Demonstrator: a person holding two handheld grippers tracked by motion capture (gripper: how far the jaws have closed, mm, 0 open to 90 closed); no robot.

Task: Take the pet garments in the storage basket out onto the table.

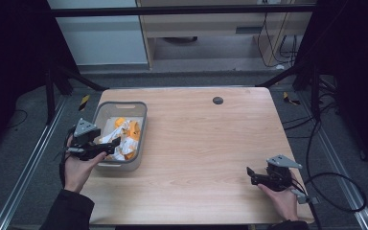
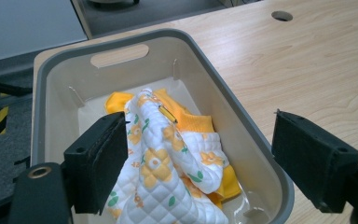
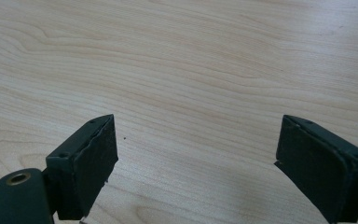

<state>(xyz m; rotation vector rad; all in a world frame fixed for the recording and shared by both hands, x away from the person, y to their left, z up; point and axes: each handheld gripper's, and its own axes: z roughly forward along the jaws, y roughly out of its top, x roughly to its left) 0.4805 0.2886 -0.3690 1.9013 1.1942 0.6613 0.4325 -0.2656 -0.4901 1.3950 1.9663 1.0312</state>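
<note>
While the wooden table [image 1: 196,143] lies mostly bare, a grey plastic bin [image 1: 141,125] stands on its left part, and everything else is best placed from that bin. Inside the bin lies a crumpled heap of cloth: a white quilted piece printed with orange flowers [image 2: 161,163] draped over a plain orange piece [image 2: 191,122], both resting on the bin's floor and leaning toward its near end. A round cable hole [image 1: 217,100] sits in the table well to the right of the bin and beyond it.

The left gripper [image 1: 106,147] hovers over the bin's near rim, its fingers [image 2: 98,163] spread wide and holding nothing; in the left gripper view the quilted cloth lies between and just past them. The right gripper [image 1: 253,176] rests far to the right of the bin, near the table's front edge, its fingers [image 3: 86,163] likewise spread over bare wood.

This looks like the reach for the cloth, with the grasp not yet made. The next move seems to call for lowering the left gripper into the bin until the fingers straddle a raised fold, then closing, keeping clear of the bin wall.
</note>
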